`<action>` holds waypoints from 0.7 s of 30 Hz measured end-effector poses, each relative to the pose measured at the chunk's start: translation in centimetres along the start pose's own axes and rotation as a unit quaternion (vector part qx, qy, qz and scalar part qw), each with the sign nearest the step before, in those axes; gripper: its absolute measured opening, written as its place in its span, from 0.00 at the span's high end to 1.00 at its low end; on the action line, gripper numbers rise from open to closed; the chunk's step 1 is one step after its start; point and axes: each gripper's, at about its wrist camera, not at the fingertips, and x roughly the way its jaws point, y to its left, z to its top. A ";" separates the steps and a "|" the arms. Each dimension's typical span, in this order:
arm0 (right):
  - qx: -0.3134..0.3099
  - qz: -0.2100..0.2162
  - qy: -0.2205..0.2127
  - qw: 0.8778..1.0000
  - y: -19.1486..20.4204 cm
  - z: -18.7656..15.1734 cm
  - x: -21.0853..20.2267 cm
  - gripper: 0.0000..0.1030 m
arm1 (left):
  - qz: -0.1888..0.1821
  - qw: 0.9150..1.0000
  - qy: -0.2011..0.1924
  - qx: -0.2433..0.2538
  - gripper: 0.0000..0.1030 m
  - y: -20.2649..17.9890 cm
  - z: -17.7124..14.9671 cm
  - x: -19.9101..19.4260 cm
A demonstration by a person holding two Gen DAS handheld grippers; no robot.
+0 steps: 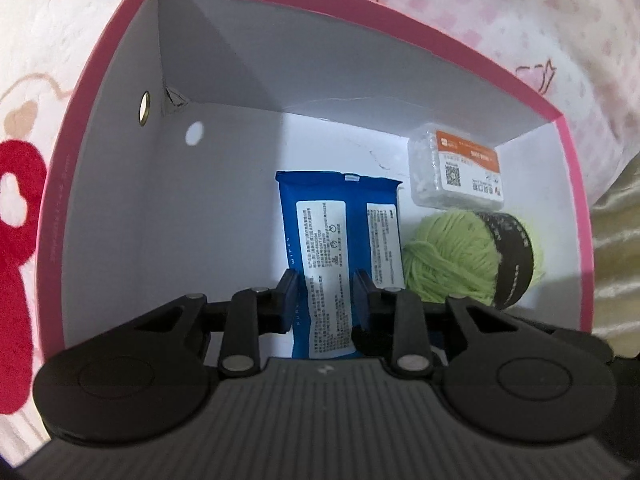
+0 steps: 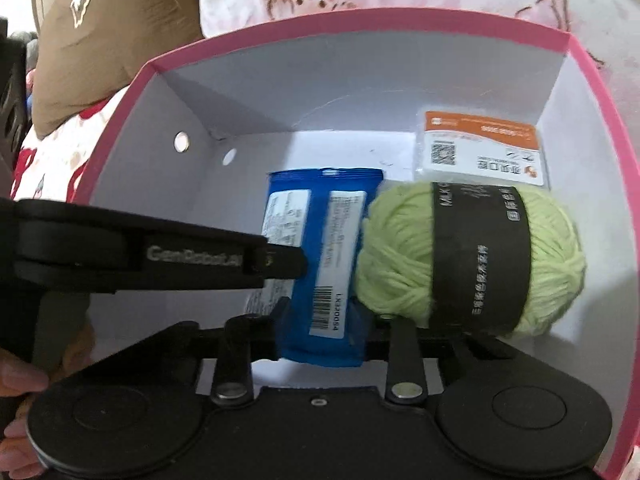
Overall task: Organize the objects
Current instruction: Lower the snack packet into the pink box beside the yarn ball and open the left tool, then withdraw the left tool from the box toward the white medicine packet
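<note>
Blue wipes pack [image 1: 340, 248], glossy foil with white printed labels and a barcode, lies on the floor of the pink-rimmed box [image 1: 120, 40], left of the green yarn ball [image 1: 452, 256] and nearer than the clear cotton-swab case [image 1: 456, 172]. Left gripper [image 1: 326, 300] and right gripper [image 2: 322, 328] each clamp the pack's near end, jaws narrow.

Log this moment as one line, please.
left hand-held gripper: shut on blue wipes pack | right hand-held gripper: shut on same pack | pack: inside pink box, beside green yarn
</note>
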 end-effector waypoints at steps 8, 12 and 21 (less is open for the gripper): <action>0.004 -0.010 -0.017 1.000 0.3 -0.2 -0.8 0.67 | 0.013 0.999 -0.026 0.036 0.72 -0.6 -0.3 -1.4; -0.005 -0.019 -0.032 0.999 0.7 -1.2 -3.4 0.65 | 0.041 0.996 -0.061 0.049 0.72 -0.2 -0.9 -3.8; -0.036 -0.002 -0.073 0.997 1.7 -3.5 -10.8 0.64 | 0.023 0.995 -0.037 0.092 0.69 -1.6 -2.2 -9.6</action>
